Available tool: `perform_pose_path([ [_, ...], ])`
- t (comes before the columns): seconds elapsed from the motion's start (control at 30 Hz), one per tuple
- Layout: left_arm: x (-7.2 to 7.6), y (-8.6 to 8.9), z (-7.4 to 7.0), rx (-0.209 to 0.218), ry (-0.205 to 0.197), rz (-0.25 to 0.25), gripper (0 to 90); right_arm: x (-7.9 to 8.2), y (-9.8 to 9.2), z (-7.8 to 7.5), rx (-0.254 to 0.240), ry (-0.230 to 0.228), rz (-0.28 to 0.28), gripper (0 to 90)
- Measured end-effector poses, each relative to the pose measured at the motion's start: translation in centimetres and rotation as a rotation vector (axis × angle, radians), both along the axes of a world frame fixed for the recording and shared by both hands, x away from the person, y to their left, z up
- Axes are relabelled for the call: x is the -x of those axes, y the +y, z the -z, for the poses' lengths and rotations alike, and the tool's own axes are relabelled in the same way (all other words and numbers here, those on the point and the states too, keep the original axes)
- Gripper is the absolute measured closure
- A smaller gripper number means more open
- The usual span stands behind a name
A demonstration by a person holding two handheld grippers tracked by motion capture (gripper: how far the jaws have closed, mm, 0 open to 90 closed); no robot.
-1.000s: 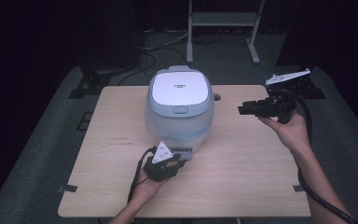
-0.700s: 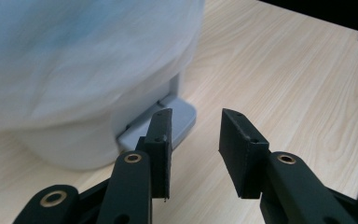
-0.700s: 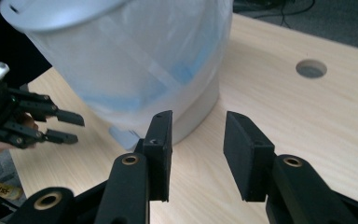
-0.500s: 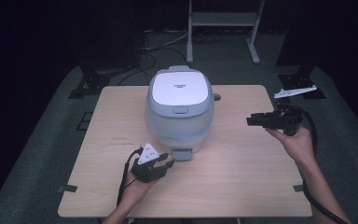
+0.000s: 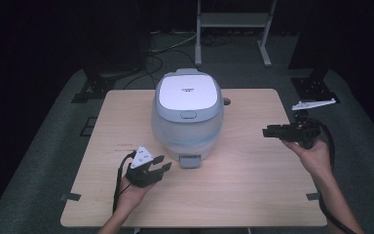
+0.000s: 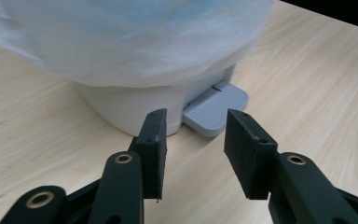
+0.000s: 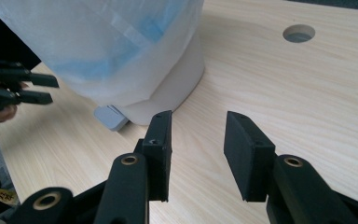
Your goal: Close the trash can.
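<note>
Rice cooker point(image 5: 187, 114) is sitting mid-bench point(image 5: 253, 195). Left gripper point(image 5: 161, 167) is hovering just beside its front grey tab point(image 5: 190, 161), fingers point(image 6: 154, 140) having just been spreading, grasping nothing. Right gripper point(image 5: 267, 131) is hovering well to its right, fingers released.

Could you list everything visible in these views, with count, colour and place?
rice cooker: one, white and grey lid, body wrapped in translucent whitish-blue plastic, centre of the table toward its far side.
grey tab: one, sticking out at the cooker's base on the near side.
table: one, light wood, centre of the high view.
round hole: one, in the tabletop, right of the cooker.
metal stand: one, pale grey, on the floor behind the table.
cables: several, dark, on the floor behind the table.
left gripper: one, black, jaws open and empty, near the tab; they have just been opening.
right gripper: one, black, jaws open and empty, right of the cooker.
</note>
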State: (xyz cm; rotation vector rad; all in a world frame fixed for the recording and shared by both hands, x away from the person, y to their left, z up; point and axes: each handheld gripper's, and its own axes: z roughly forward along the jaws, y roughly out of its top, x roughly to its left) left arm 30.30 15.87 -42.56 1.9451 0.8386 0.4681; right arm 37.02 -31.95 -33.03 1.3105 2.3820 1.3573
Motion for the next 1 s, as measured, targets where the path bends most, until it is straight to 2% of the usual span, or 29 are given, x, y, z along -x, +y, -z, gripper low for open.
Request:
perform_pose_path([
  [0.2,-0.3,1.1,-0.5,0.007,-0.001,-0.027,55.2,0.3,-0.3,1.0,-0.017,0.009,-0.001,59.3],
  [0.43,-0.4,2.2,-0.5,0.01,-0.002,-0.054,51.9,0.5,-0.5,2.0,-0.012,0.014,0.002,58.6],
  [0.77,-0.5,4.1,-0.6,0.036,-0.002,-0.101,42.5,1.0,-0.9,3.2,-0.005,0.027,0.01,56.2],
  [1.0,-0.3,5.4,-0.6,0.037,-0.008,-0.131,40.2,1.3,-1.2,4.0,-0.008,0.039,0.019,55.5],
])
